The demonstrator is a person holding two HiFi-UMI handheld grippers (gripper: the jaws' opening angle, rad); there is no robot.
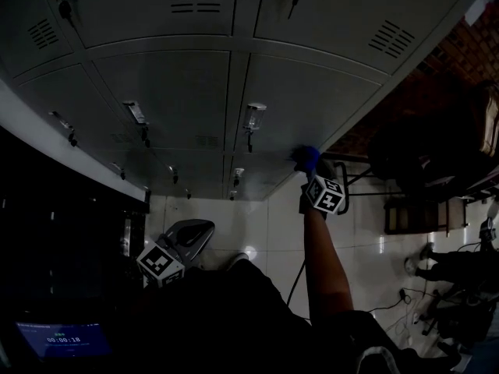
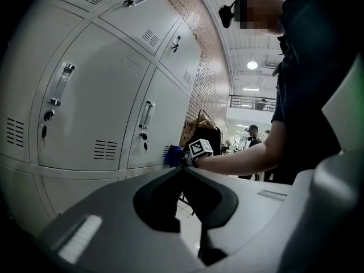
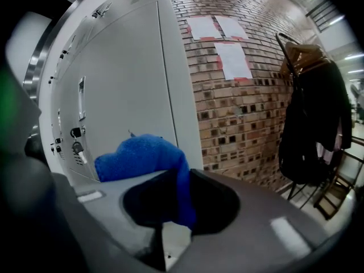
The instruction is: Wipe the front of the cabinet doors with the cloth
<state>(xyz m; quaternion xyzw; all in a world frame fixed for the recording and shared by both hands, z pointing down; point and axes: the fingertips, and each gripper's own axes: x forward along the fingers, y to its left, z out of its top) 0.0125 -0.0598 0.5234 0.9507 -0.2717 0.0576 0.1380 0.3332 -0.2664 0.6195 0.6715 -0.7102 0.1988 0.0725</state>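
The grey metal cabinet doors (image 1: 195, 92) fill the upper head view, each with a handle and a lock. A blue cloth (image 1: 306, 159) is pressed against the lower right door close to its right edge. My right gripper (image 1: 313, 174) is shut on the cloth (image 3: 145, 155), which bulges out over the jaws and hangs through them in the right gripper view. My left gripper (image 1: 195, 234) hangs low at the left, away from the doors, shut with nothing in it. Its own view shows the doors (image 2: 102, 107) and, further off, the cloth (image 2: 173, 155).
A brick wall (image 3: 244, 95) with paper sheets (image 3: 230, 56) adjoins the cabinet's right side. A rack with dark coats (image 3: 315, 118) stands further right. A person's legs (image 1: 440, 265) and cables lie on the tiled floor (image 1: 366, 248) at the right.
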